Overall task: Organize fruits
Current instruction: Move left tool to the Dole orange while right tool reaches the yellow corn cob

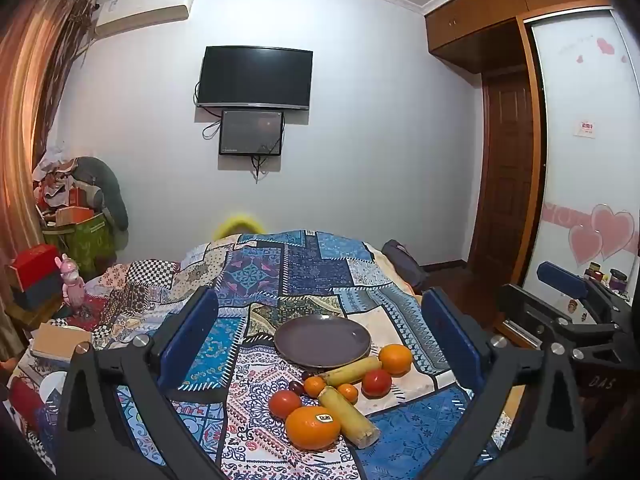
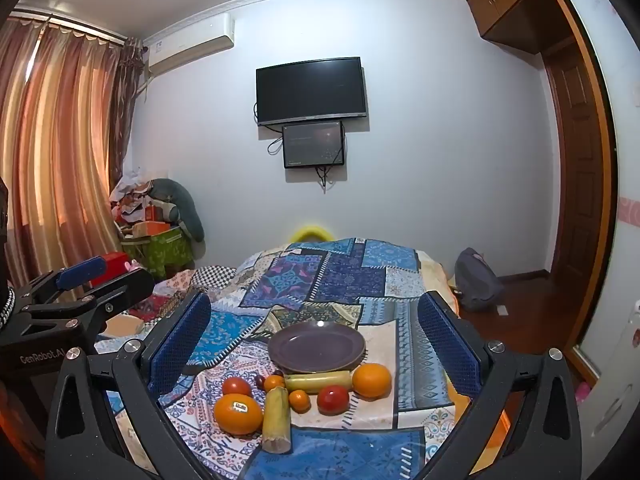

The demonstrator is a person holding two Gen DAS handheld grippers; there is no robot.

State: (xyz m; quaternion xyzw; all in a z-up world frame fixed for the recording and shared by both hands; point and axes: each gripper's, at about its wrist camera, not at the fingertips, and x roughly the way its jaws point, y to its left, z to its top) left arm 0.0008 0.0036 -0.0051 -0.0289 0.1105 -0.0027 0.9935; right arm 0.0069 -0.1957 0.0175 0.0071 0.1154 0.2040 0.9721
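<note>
A dark empty plate (image 1: 322, 340) (image 2: 316, 347) lies on the patterned cloth. In front of it sit a stickered orange (image 1: 312, 427) (image 2: 237, 413), a second orange (image 1: 395, 358) (image 2: 371, 380), two tomatoes (image 1: 376, 382) (image 2: 333, 399), two small tangerines (image 1: 347, 393) (image 2: 299, 401), two yellow-green stalk pieces (image 1: 349, 412) (image 2: 276, 419) and a dark grape (image 1: 296, 387). My left gripper (image 1: 320, 336) is open and empty above the fruit. My right gripper (image 2: 316, 336) is open and empty, level beside it.
The patchwork cloth (image 2: 344, 276) covers a bed or table. Boxes and a pink toy (image 1: 72, 284) crowd the left side. A wardrobe (image 1: 576, 152) and wooden door stand on the right. A backpack (image 2: 476, 280) lies on the floor.
</note>
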